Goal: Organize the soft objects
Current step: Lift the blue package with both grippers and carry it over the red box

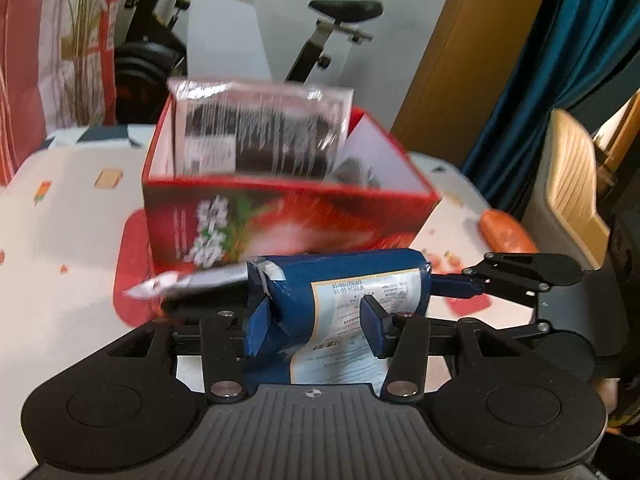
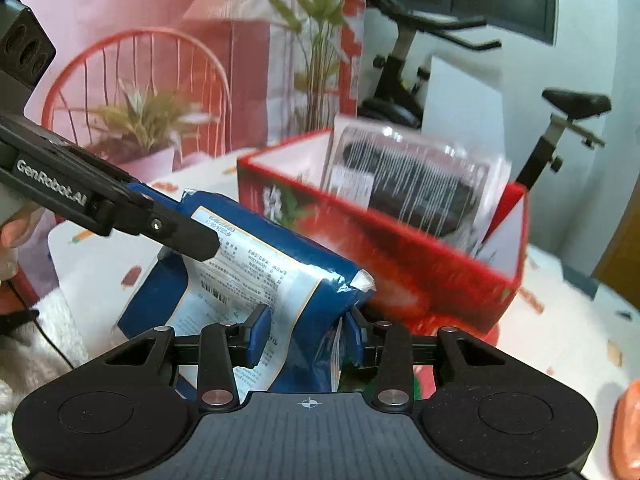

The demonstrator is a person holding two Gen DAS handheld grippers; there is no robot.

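The left gripper and right gripper each pinched one end of a soft blue plastic pouch with a white label, its long axis spanning between them, just before the open red cardboard box ahead.

Motion-blurred red box and clear packet

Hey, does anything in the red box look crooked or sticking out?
Yes. The clear packet stands on end in the red box, leaning against its back wall and rising well above the rim, so it is not lying down inside.
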